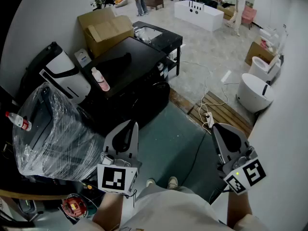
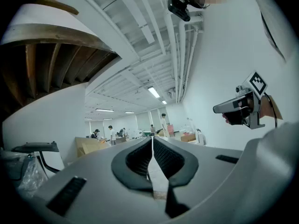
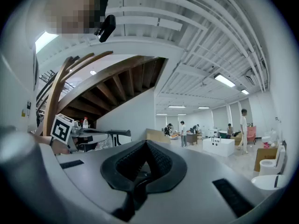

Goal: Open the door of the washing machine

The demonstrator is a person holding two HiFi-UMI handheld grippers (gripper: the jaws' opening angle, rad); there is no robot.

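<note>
Washer (image 1: 130, 64) stands upright on the floor (image 1: 168, 138) as a black box. It is ahead of the left gripper (image 1: 132, 124) and a little to the left of its jaws, close beyond the tips but apart from them. Its flat top faces up and carries a pink bottle (image 1: 101, 79). The longer edge of that top runs slantwise across the line of the jaws, from just ahead of the left tips away to the right. The broad dark side below that edge is turned toward both grippers. The door cannot be made out on that dark face.

Both hands are held low and level in front of the person, side by side, each gripper pointing forward with its marker cube nearest the body. The left jaws are pressed together along their whole length, with nothing between them. The right gripper (image 1: 217, 127) is well apart from the washer, which lies ahead and off to the left of its jaws. Those jaws also meet at the tips and hold nothing.

A plastic-wrapped bundle (image 1: 53, 129) stands just left of the left jaws. A dark cable (image 1: 195, 153) runs over the floor between the two grippers.
</note>
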